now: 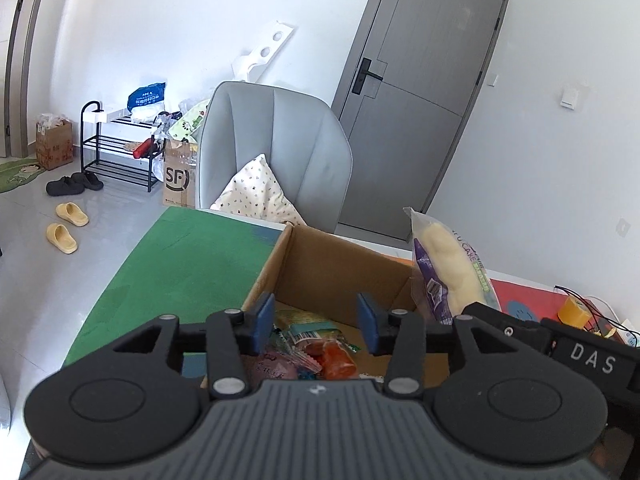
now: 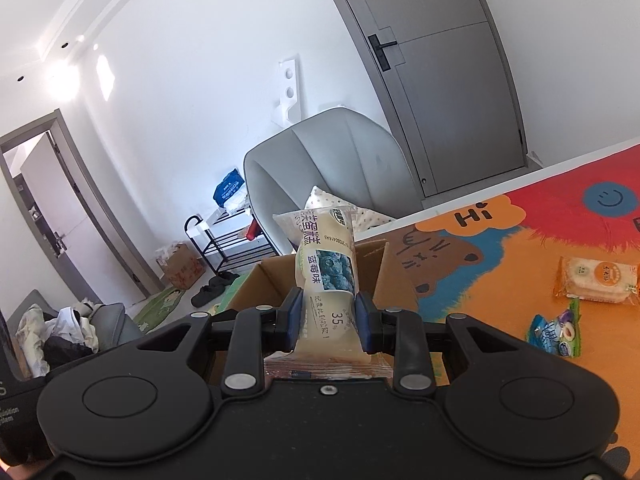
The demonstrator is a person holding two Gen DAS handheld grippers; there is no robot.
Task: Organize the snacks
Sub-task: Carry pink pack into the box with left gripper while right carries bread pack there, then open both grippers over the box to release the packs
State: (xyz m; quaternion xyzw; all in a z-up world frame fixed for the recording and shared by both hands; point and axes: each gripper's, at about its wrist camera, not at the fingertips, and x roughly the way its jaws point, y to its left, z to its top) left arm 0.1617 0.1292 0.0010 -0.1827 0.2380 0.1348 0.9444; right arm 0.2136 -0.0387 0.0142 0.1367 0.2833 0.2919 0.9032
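A brown cardboard box (image 1: pixel 320 268) stands on the table with several wrapped snacks (image 1: pixel 316 348) lying in its bottom. My left gripper (image 1: pixel 316 322) hangs over the box's near side, open, with nothing between its blue pads. My right gripper (image 2: pixel 328 316) is shut on a pale blueberry cake packet (image 2: pixel 326 264), held upright just before the box (image 2: pixel 272 280). The left wrist view shows that same cake packet (image 1: pixel 448 264) and the right gripper's body to the right of the box.
A grey armchair (image 1: pixel 276 148) with a dotted cushion stands behind the table. On the colourful mat (image 2: pixel 520 280) lie an orange cookie pack (image 2: pixel 596 280) and a small blue candy bag (image 2: pixel 554 334). A small orange item (image 1: pixel 574 310) and wires sit at far right.
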